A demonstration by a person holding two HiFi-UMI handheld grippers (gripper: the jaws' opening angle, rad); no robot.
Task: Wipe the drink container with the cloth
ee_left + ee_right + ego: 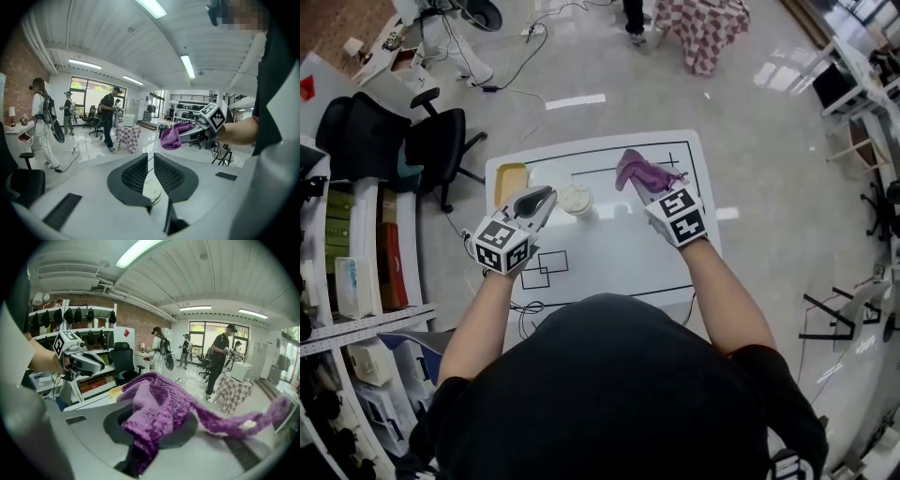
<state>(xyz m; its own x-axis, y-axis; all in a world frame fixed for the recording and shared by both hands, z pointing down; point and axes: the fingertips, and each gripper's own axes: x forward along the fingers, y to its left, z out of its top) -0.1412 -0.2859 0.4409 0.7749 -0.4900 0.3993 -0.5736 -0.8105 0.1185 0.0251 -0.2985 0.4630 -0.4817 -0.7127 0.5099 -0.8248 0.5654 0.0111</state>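
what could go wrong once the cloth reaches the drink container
The drink container stands unheld on the table; the left tongs are shut and empty, so a wipe could tip it. The cloth hangs loose from the right tongs, so its tail might drag the container along.

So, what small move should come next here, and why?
Probably open the left hand-held gripper and lower it around the drink container to steady it. The left jaws are shut and empty, the container stands free on the table, and the right hand-held gripper holds the purple cloth.

White table [619,248] bears a drink container [576,199] and yellow object [511,182].
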